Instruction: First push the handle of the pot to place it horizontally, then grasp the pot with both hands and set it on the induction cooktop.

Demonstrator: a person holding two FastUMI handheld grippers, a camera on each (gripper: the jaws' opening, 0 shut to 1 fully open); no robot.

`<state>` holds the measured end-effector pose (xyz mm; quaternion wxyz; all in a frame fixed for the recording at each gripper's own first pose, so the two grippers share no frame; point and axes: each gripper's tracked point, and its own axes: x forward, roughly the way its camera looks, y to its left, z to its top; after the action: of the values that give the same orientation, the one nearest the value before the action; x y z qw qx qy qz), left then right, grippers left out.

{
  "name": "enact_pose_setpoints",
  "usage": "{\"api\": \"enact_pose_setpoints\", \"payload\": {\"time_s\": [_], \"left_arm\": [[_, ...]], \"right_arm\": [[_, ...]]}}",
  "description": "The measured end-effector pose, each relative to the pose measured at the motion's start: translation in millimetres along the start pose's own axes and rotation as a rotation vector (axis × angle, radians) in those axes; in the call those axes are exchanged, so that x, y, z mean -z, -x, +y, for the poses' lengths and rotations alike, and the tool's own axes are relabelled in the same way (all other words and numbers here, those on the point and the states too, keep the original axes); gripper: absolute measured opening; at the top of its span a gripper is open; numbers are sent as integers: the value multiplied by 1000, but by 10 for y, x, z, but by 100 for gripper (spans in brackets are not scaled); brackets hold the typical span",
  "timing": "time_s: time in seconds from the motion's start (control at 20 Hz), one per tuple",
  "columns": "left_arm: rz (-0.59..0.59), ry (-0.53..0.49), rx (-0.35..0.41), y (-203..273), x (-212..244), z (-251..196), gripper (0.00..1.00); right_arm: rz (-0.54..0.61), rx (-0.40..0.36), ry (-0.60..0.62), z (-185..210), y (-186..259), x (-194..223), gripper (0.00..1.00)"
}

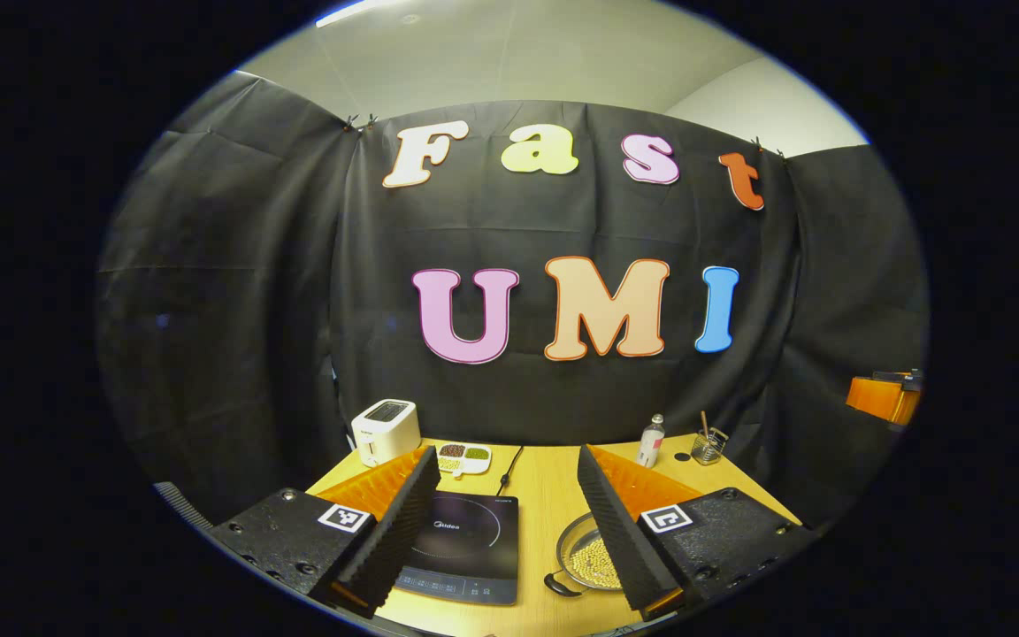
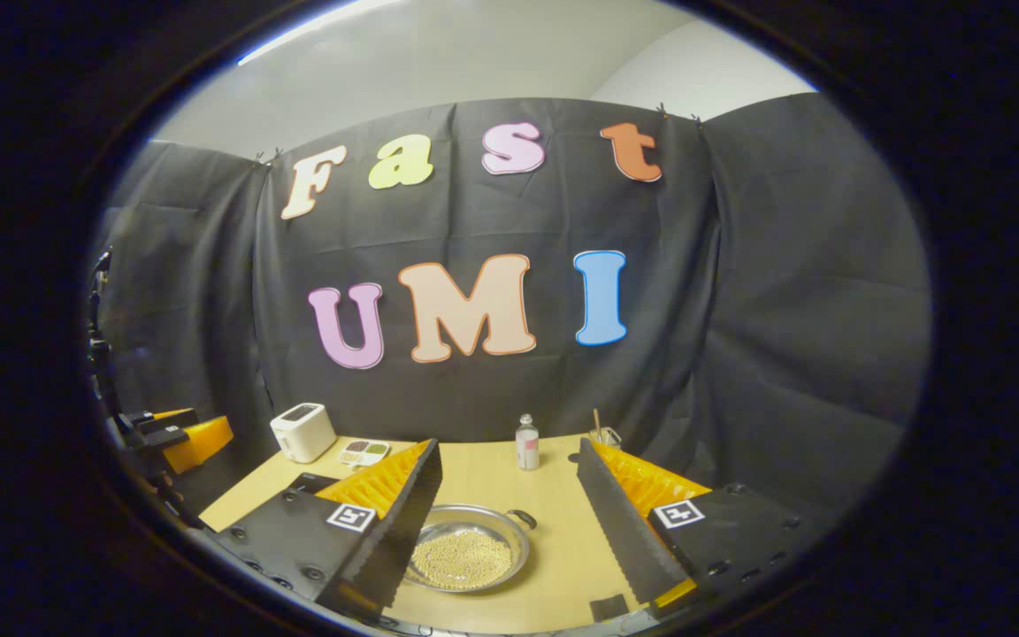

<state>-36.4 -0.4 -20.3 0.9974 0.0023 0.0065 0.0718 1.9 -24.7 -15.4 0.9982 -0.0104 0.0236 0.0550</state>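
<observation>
Left gripper view: I see the pot (image 1: 587, 556) low beside my left claw's (image 1: 509, 540) right finger, fingers spread apart.
Cooktop (image 1: 465, 548): between those fingers.
Right gripper view: pot (image 2: 467, 550) ahead of my right claw (image 2: 509, 540), fingers apart, clear of it.
Bottle (image 2: 526, 442): beyond.

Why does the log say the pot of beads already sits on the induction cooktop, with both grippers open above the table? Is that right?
Not quite. In the left gripper view the pot rests on the bare table, beside the induction cooktop and apart from it. The rest holds: beads fill the pot, and the left gripper and right gripper are both open above the table.
</observation>
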Motion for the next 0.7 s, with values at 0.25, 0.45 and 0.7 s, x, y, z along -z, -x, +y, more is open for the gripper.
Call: {"api": "enact_pose_setpoints", "payload": {"time_s": [0.25,0.45,0.7], "left_arm": [[-34,47,-32,141,-60,-71,94],[-56,28,-84,253,-82,3,92],[-45,8,-116,337,-10,100,95]], "right_arm": [[20,-73,-31,17,-58,129,98],[30,-119,-19,25,-114,205,98],[53,-171,-43,181,-193,284,50]]}}
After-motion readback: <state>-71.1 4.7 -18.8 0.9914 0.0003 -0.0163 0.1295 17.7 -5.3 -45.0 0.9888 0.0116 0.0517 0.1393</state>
